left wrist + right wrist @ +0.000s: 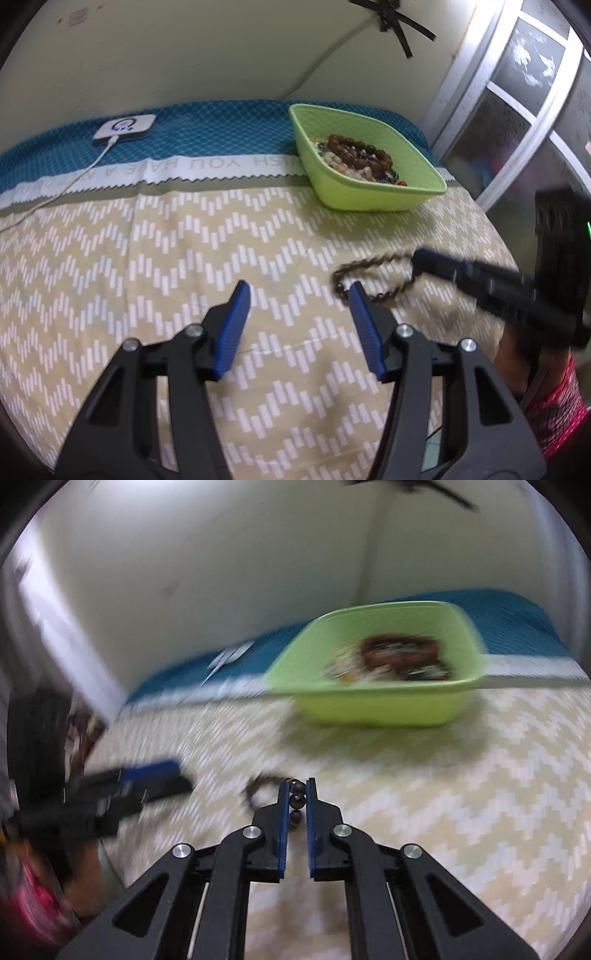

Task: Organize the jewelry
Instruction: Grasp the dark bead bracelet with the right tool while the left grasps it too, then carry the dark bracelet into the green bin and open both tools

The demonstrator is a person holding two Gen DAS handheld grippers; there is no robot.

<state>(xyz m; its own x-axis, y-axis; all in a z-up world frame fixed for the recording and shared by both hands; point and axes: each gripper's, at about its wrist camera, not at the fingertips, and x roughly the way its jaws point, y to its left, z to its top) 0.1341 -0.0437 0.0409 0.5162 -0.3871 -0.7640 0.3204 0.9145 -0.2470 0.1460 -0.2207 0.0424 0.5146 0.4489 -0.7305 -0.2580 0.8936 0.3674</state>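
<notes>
A dark bead bracelet (373,275) hangs from my right gripper (415,260) just above the beige zigzag cloth; in the right wrist view the beads (297,800) sit pinched between the nearly shut blue pads. My left gripper (299,291) is open and empty, its right fingertip just in front of the bracelet loop; it also shows blurred in the right wrist view (173,775). A lime green bin (369,162) at the back holds several bead bracelets (360,151), and it shows in the right wrist view (376,672) too.
A white device (125,126) with a cable lies on the blue cloth at the back left. A wall stands behind the table. A window frame (517,110) is at the right. The right wrist view is motion-blurred.
</notes>
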